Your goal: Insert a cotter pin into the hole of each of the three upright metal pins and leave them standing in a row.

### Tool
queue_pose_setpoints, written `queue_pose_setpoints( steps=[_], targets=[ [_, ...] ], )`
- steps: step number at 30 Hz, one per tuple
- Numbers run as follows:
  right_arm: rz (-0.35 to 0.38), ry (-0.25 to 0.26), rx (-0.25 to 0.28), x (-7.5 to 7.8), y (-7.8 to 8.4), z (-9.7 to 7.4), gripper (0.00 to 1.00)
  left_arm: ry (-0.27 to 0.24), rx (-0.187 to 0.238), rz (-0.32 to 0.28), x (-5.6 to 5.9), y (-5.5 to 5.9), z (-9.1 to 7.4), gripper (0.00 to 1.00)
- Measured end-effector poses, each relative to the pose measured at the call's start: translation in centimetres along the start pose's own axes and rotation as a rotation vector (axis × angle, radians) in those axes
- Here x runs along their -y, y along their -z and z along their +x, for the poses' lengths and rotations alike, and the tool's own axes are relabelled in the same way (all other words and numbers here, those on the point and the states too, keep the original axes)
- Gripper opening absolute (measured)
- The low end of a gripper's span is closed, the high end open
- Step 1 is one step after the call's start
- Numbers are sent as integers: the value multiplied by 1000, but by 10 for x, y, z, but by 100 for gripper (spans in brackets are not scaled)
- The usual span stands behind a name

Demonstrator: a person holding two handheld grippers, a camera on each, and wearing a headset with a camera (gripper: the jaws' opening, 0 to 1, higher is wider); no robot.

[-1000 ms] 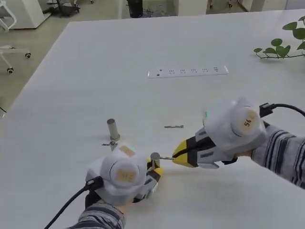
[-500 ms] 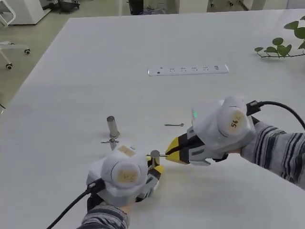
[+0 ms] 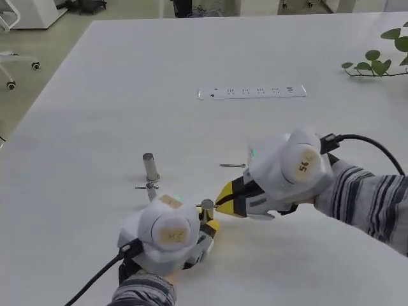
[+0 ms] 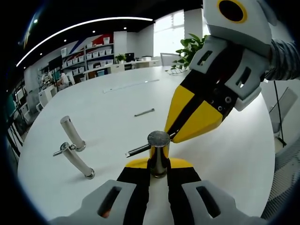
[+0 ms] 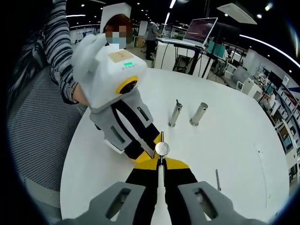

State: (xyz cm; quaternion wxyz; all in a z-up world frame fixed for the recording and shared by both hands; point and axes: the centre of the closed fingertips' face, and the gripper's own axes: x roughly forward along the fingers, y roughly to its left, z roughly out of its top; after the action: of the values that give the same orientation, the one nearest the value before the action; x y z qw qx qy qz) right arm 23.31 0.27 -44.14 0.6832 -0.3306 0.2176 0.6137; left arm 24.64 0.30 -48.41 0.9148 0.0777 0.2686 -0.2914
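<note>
My left gripper [image 3: 207, 222] [image 4: 158, 168] is shut on an upright metal pin [image 3: 207, 206] [image 4: 158, 152] near the table's front. My right gripper [image 3: 220, 199] [image 5: 161, 165] comes in from the right, shut on a cotter pin [image 4: 138, 150] [image 5: 161, 137] that passes through this pin's hole, its tip poking out the far side. The yellow fingertips [image 4: 187, 117] almost touch the pin. Two more metal pins stand to the left: a bare one [image 3: 150, 167] [image 4: 71, 133] and one [image 3: 151, 189] [image 4: 78, 161] with a cotter pin across it. A loose cotter pin [image 3: 233, 166] [image 4: 144, 112] lies on the table.
A white power strip [image 3: 252, 92] lies across the middle of the white table [image 3: 127, 95]. A green plant [image 3: 382, 57] reaches in at the far right edge. Cables trail from both grippers toward me.
My right gripper has moved left toward the held metal pin, pushing the cotter pin further through its hole. The left gripper and the other pins have stayed put.
</note>
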Motion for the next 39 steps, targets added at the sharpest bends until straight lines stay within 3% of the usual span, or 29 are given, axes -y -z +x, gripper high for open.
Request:
queue_pose_setpoints(
  steps=[9,14,33,36,39],
  targets=[
    [39,17,-7,-1,2,-3,5,-7,0,-10,0,0,0,10],
    [50,25,-30,0,4,-8,4,-9,0,-15,0,0,1,10],
    [78,40,-39,2,3,-4,0,-23,-6,-27,0,0,0,10],
    [126,55,-21,3,3,-3,0,-23,-4,-28,0,0,1,9],
    [174,93,10,8,3,-6,14,-20,-2,-23,0,0,1,9]
  ],
)
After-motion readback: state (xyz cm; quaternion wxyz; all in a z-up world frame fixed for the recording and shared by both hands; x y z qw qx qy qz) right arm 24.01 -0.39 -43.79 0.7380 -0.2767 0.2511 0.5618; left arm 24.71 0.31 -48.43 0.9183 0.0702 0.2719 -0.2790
